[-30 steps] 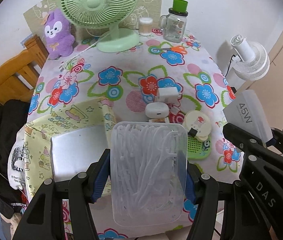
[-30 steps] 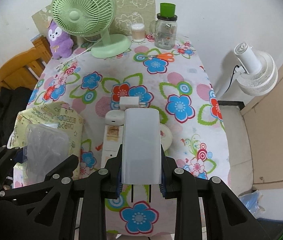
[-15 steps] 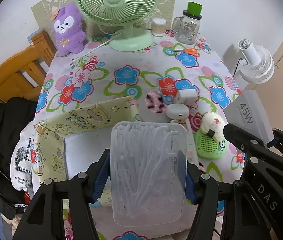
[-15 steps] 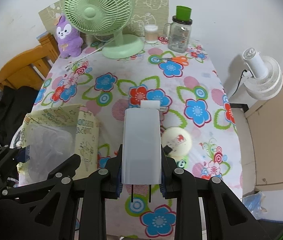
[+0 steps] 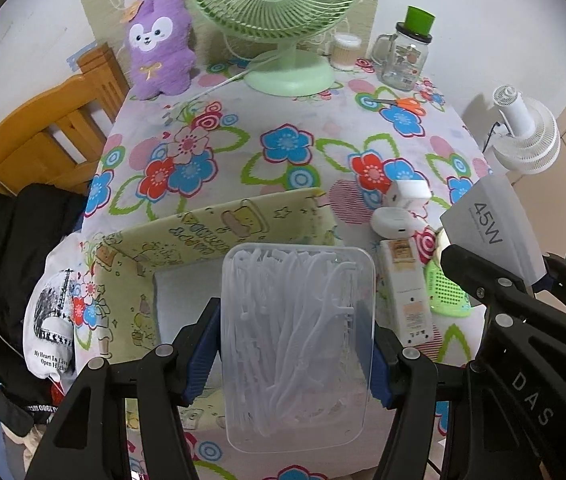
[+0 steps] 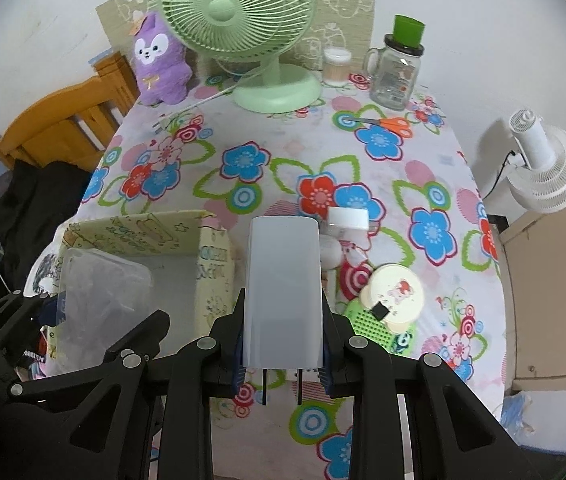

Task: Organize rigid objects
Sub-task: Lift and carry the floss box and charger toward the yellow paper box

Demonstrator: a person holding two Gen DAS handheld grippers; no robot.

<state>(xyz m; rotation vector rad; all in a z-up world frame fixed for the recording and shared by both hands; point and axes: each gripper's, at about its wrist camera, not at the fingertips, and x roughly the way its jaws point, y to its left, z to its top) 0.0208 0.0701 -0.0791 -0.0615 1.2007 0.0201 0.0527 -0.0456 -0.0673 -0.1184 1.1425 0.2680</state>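
Observation:
My left gripper (image 5: 293,356) is shut on a clear plastic box of white floss picks (image 5: 297,344), held above the open yellow cartoon-print box (image 5: 219,232) at the table's near left corner. My right gripper (image 6: 281,344) is shut on a white charger (image 6: 281,292) with its two prongs pointing back at the camera. The charger hangs just right of the yellow box (image 6: 211,272). In the left wrist view the charger (image 5: 491,232) shows at the right, marked 45W. The right wrist view shows the clear box (image 6: 99,280) at the left.
A white cube plug (image 5: 407,196), a round white case (image 5: 393,222), a long white box (image 5: 407,292), a green perforated item (image 5: 447,292) and a cream round compact (image 6: 395,298) lie right of the yellow box. Green fan (image 6: 243,20), purple plush (image 6: 161,64), jar (image 6: 397,68) and scissors (image 6: 391,122) stand far back.
Both grippers have moved left across the table with their loads. The clear box now hangs over the yellow box's opening, and the charger has come beside its right wall.

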